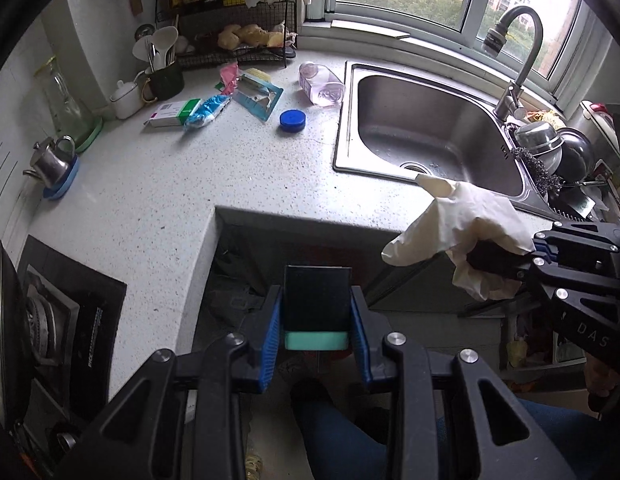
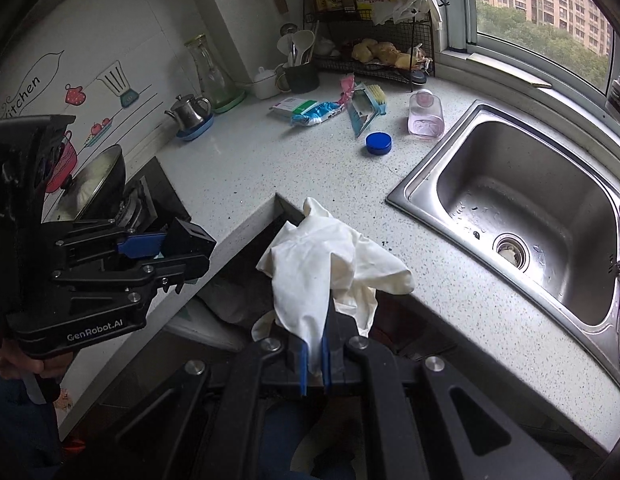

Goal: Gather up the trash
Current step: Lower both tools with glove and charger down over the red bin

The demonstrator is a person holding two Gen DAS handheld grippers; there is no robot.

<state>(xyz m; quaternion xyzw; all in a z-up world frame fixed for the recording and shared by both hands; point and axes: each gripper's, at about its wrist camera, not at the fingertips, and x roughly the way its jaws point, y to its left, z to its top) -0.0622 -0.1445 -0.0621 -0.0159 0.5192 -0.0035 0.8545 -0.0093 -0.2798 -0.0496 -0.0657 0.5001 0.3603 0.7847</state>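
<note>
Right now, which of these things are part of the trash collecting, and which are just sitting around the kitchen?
Part of the job:
- white glove, pinched in the right gripper
- black and teal box, held in the left gripper
- blue lid, empty pink bottle and wrappers on the counter

Just lying about:
- steel teapot
- utensil holder
- sink

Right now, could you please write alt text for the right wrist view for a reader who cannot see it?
The right gripper pinches a crumpled white glove above the speckled countertop edge. The left gripper holds a small dark box at left; a steel sink sits at right.
</note>
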